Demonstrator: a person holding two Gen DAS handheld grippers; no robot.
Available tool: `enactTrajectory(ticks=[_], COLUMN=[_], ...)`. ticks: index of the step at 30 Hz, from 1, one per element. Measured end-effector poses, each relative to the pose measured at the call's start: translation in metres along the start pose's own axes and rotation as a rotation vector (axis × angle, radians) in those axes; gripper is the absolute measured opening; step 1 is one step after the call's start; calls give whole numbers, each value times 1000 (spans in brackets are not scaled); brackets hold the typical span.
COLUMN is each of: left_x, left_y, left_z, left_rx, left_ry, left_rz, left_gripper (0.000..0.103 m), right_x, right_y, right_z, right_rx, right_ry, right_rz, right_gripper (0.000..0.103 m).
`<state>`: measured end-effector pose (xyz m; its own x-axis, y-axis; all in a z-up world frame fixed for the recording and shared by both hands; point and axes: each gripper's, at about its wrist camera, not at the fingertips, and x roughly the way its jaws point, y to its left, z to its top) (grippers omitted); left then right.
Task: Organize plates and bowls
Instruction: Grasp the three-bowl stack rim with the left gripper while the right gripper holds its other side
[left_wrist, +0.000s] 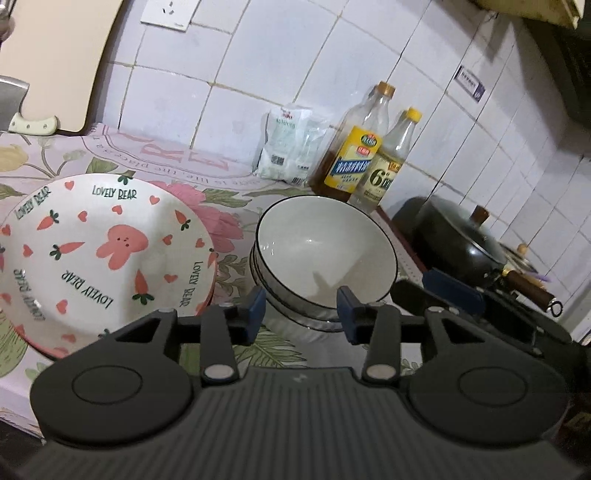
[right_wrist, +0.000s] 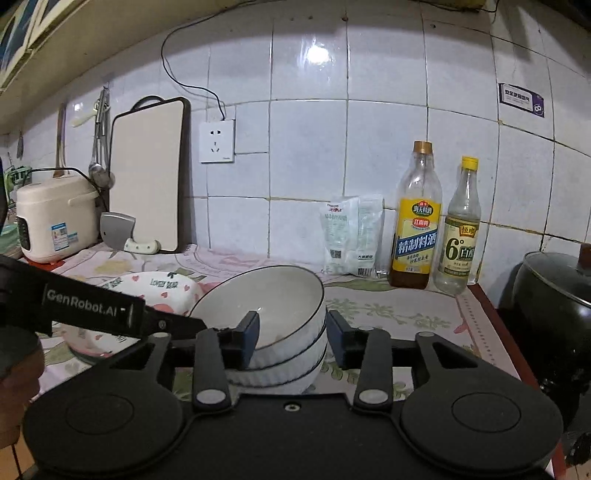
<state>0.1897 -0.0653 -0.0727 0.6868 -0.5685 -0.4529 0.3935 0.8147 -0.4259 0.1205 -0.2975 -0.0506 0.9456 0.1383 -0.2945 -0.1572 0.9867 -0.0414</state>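
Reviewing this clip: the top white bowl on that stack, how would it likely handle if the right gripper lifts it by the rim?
The top bowl looks glazed and glossy, so probably rigid but slippery against the right gripper pads. It sits tilted on the bowl stack, so it may rock or slide when nudged. Likely ceramic: fairly heavy and chippable if it knocks the bowls below.
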Motion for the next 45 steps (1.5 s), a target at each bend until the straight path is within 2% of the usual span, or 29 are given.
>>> enactTrajectory(ticks=[2,6,13,15,18,22,23,26,30,34,37,39,43,45], left_x=[-6,-15,-21,-20,-21,-20,-20,-18,-8,12,28,38,43,42], left_y=[2,7,19,19,20,23,23,22,20,18,16,18,19,20], left_z=[-7,-23,-45,-50,-56,-59,-59,-55,-41,-24,-18,-17,-14,-12], left_rx=[17,97,110,122,124,102,97,82,38,-28,-55,-86,-148,-175], left_ry=[-30,-73,-125,-153,-178,-195,-197,-187,-143,-44,23,54,53,36], left_rz=[-7,46,1,-2,-14,-17,-17,-19,-73,-131,-131,-104,-149,-148], left_gripper=[42,42,46,49,55,64,66,75,81,82,82,81,82,82], right_x=[-6,-13,-6,-1,8,22,26,37,51,62,71,75,83,86], right_y=[2,4,7,9,11,11,10,8,8,10,11,10,9,8], right_z=[-4,-20,-53,-63,-73,-81,-82,-82,-80,-80,-79,-77,-75,-74], right_rx=[4,4,10,4,-12,-12,0,7,-17,-43,-31,-16,1,-1], right_ry=[-3,-18,-17,-25,-23,-31,-39,-51,-38,-28,-24,-26,-25,-16], right_rz=[11,39,77,84,85,93,80,67,69,83,82,90,86,89], right_gripper=[48,50,56,63,67,84,91,93,97,98,98,98,100,100])
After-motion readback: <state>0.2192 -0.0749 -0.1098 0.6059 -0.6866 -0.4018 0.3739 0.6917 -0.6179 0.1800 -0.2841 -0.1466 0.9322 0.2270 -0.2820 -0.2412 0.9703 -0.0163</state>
